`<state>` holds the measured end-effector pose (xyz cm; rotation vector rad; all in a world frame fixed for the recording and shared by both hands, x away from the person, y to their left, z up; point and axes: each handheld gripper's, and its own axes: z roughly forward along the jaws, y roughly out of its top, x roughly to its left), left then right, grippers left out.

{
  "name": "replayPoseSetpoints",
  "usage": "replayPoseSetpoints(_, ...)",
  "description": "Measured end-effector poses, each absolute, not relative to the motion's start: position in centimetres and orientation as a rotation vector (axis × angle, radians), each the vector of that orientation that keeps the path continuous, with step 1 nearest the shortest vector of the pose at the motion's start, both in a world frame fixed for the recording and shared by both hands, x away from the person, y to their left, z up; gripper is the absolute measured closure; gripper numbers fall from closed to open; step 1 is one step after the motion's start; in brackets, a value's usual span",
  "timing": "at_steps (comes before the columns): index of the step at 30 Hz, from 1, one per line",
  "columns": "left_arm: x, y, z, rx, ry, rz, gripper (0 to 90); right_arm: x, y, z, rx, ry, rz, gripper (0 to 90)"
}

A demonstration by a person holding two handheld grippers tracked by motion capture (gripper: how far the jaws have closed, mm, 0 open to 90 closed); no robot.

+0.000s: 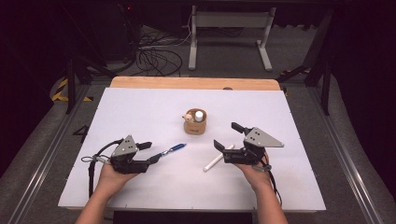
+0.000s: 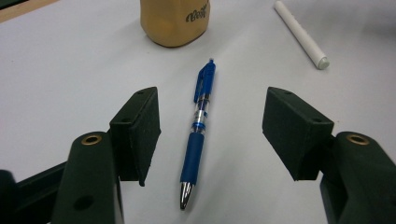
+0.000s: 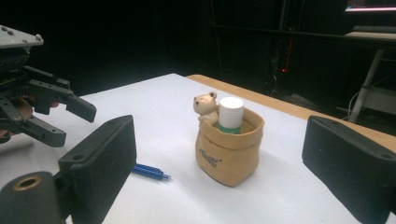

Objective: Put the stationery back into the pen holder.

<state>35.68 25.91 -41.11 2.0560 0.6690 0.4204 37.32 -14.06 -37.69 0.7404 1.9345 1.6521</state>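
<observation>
Your left gripper (image 2: 210,135) sat low over the tabletop (image 1: 140,107) with its jaws partly apart and the blue pen (image 2: 198,130) lying flat between them, touched by neither pad, its metal tip toward you and its clip end toward the holder. Your right gripper (image 3: 219,163) held nothing; its jaws stood wide, with the tan pen holder (image 3: 229,144) framed between them but well ahead. That holder, a small sack-shaped pot with a bear figure (image 3: 204,105) on its rim, stood upright and already carried one white-capped stick (image 3: 231,114) set on end. The white marker (image 1: 217,158) lay loose just beside your right jaws, toward your left hand. By my reading the tidying was barely begun: one item was in the pot, the pen was lined up for a grasp but not yet pinched, and the marker was still to be collected.
</observation>
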Motion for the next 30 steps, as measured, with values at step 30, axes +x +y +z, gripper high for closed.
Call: replayPoseSetpoints(30,37.5,25.3,-43.5,2.221,0.673,0.413,60.1,35.7,-17.9,-36.8,0.722,1.927,1.656,9.4)
